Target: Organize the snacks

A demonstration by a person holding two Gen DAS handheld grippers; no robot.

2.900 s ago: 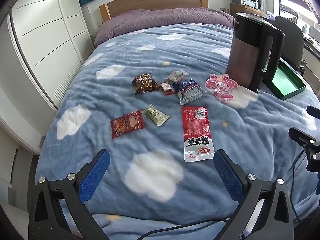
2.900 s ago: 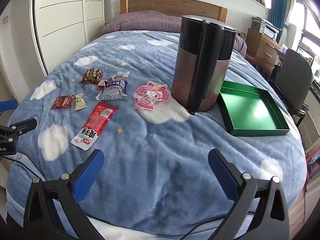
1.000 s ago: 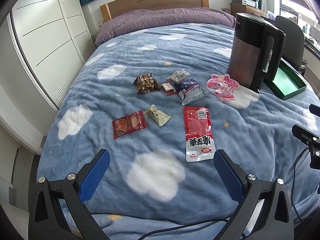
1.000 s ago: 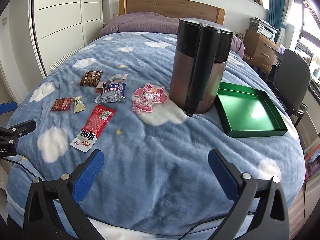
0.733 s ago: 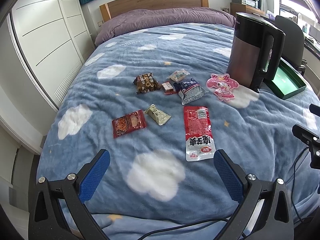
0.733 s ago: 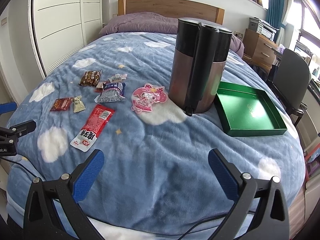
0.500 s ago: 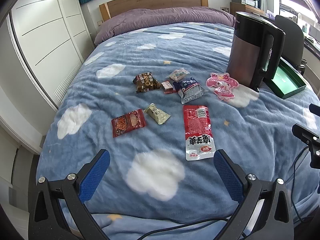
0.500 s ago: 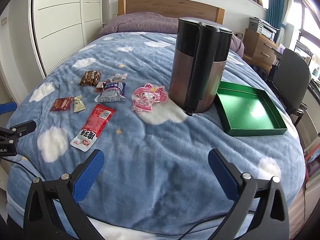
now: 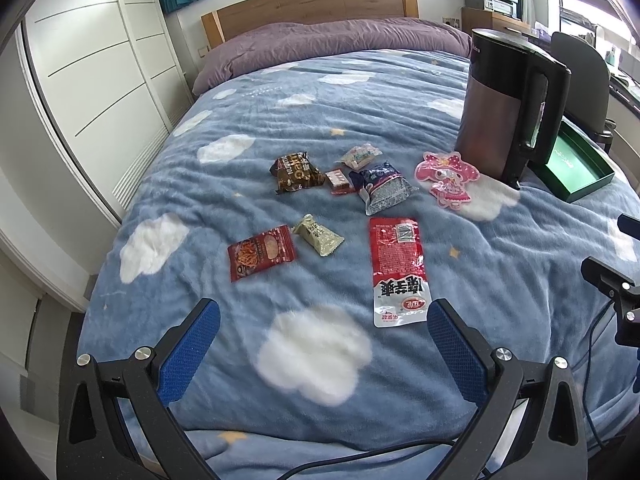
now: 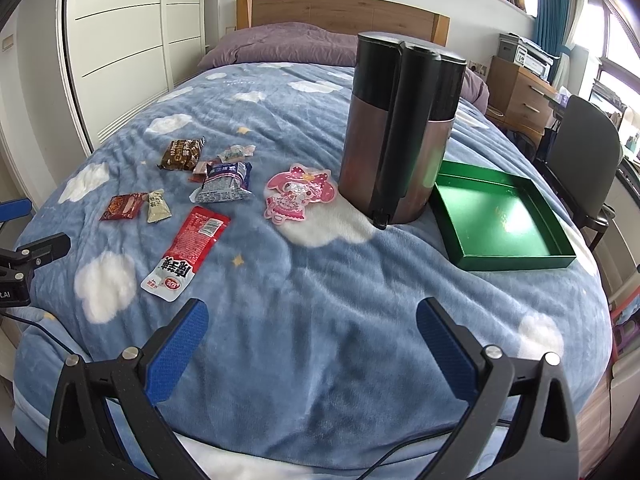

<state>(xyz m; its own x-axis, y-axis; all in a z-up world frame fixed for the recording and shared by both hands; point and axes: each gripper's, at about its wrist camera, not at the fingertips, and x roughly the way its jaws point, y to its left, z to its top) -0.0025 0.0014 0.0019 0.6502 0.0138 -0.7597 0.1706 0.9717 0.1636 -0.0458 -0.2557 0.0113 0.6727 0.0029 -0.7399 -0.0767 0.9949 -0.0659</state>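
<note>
Left wrist view: the left gripper [image 9: 322, 338] hangs over the near edge of the bed [image 9: 360, 80], its blue pads spread wide with nothing between them. Just ahead lies a long red snack packet [image 9: 398, 270]; farther left are a small red packet [image 9: 261, 252] and a beige sachet [image 9: 318, 235], apart from each other. Beyond sit a brown packet [image 9: 297, 172], a blue-and-white bag [image 9: 383, 186] and a pink character packet [image 9: 448, 183], near the kettle [image 9: 508, 108].

Right wrist view: the right gripper [image 10: 312, 330] is likewise spread and holds nothing. A green tray [image 10: 516, 257] lies just right of the kettle [image 10: 400, 128], with the snacks scattered well to its left.
</note>
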